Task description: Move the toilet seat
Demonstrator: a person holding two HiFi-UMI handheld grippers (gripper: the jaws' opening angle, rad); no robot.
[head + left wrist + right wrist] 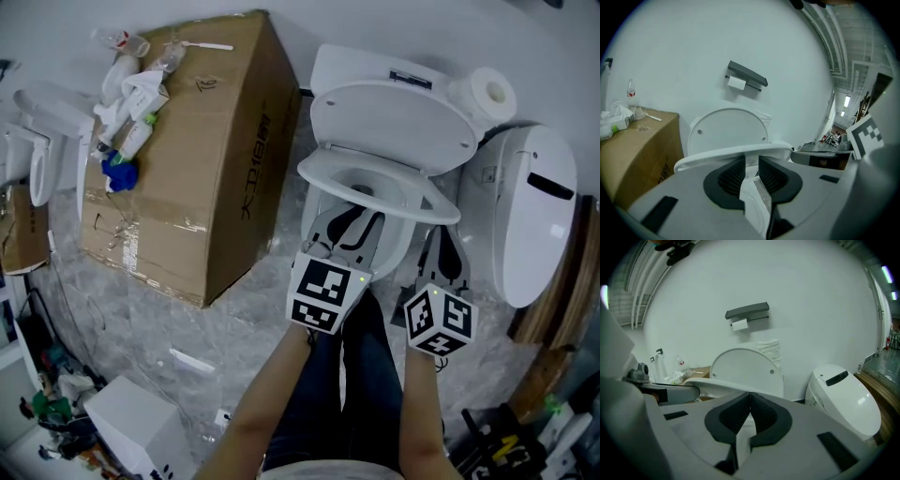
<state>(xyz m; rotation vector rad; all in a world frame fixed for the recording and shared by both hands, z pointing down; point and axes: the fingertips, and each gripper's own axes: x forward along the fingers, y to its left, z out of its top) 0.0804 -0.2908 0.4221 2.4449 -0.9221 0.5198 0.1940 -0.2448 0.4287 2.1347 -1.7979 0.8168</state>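
Observation:
A white toilet stands with its lid [394,117] up against the tank. Its seat [323,173] is raised partway, tilted above the bowl. My left gripper [352,222] reaches under the seat's front. In the left gripper view the seat's rim [722,154] runs across just over the tips of my left gripper [751,161]. Its jaws stand a narrow gap apart, with nothing pinched between the pads. My right gripper [439,246] sits lower, at the seat's right front. In its own view the right gripper [750,397] is shut on nothing, with the seat [717,385] ahead to the left.
A large cardboard box [202,159] with bottles and wrappers on top stands left of the toilet. A second white toilet unit [530,211] stands close on the right. A paper roll [492,94] rests on the tank. The person's legs are just behind the grippers.

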